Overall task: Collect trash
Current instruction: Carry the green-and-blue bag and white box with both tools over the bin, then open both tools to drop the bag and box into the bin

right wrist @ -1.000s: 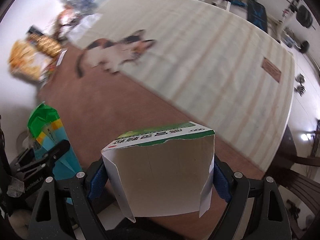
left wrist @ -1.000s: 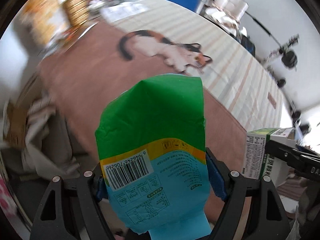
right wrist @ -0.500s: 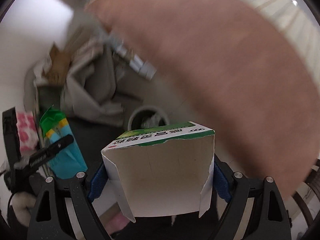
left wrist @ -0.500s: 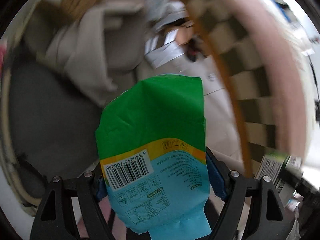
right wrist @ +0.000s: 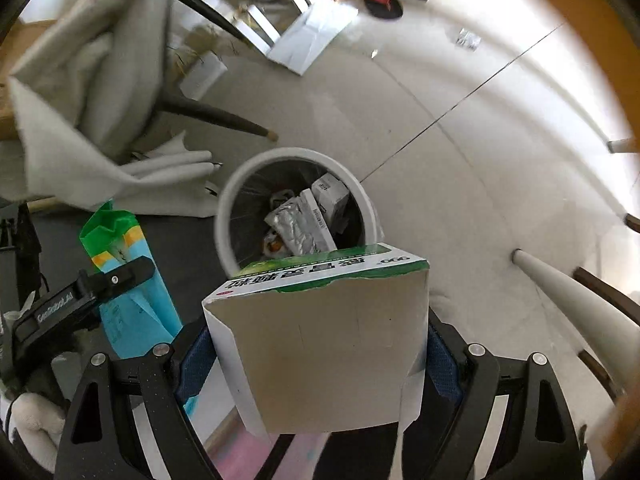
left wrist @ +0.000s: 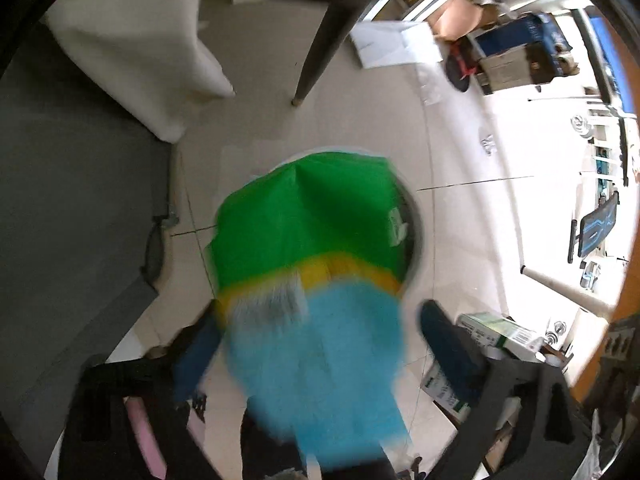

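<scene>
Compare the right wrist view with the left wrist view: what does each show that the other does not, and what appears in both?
Right wrist only: the inside of the white bin, holding a foil pack and small boxes. Left wrist only: the left gripper, jaws just opened, pads clear of the blurred packet; a blue box far off. Both: the green and blue packet, the torn carton clamped in the right gripper, and a chair leg.

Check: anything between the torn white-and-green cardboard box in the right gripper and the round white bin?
Nothing visible. The cardboard box hangs at the near rim of the white bin, whose mouth is open, with boxes and foil already inside.
</scene>
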The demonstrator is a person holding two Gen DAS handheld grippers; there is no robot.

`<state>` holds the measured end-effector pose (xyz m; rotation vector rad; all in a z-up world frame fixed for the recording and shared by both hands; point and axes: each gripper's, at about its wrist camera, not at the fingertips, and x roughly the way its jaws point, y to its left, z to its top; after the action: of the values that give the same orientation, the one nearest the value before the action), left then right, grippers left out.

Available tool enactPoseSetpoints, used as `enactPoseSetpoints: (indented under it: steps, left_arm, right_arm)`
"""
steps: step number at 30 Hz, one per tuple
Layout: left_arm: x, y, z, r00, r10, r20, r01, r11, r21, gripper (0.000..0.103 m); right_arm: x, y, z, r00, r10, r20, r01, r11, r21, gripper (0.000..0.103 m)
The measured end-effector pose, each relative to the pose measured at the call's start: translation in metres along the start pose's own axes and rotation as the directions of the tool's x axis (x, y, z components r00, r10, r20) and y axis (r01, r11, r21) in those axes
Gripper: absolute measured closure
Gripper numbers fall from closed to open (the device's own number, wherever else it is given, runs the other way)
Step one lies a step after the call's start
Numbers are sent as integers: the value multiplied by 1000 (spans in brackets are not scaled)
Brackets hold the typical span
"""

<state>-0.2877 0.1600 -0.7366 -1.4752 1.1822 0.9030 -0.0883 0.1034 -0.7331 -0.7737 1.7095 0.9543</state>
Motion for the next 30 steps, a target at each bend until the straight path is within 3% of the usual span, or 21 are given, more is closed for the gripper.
enactPoseSetpoints:
  steps: [5,7,10,11,15,19,25,30]
  left_arm:
    - [14,19,2,1000,20,23,-19,999,-46,0]
    - [7,26,-7,997,55,54,-52,997,-52,0]
    - [-12,30,-27,980,148,134,-142,988,-55,0]
    - [-21,31,-36,967,200,159,-194,979,-57,0]
    - [-52,26,-67,943,264,203,-259,964,-52,0]
    - [-89,14,-97,936,273,222,-271,962,-42,0]
    - [-151,-16,-136,932,262,250,-269,963,-6,0]
    - [-210,-46,-177,931,249,266,-273,960,59,0]
  right_arm:
    - [55,-1,21,999,17,-38,-18,999,-32,11]
    - [66,1,25,998,44,-51,-46,998,-41,6]
    - [68,5,25,996,81,-48,-83,995,-51,0]
    - [64,9,23,996,79,-42,-81,995,-66,0]
    - [28,24,10,999,-34,32,39,987,-154,0]
    - [-24,33,-13,974,-180,138,208,952,-226,0]
    - [-108,42,-50,968,-200,154,234,938,-254,0]
    - [-189,55,-87,968,-165,188,216,931,-295,0]
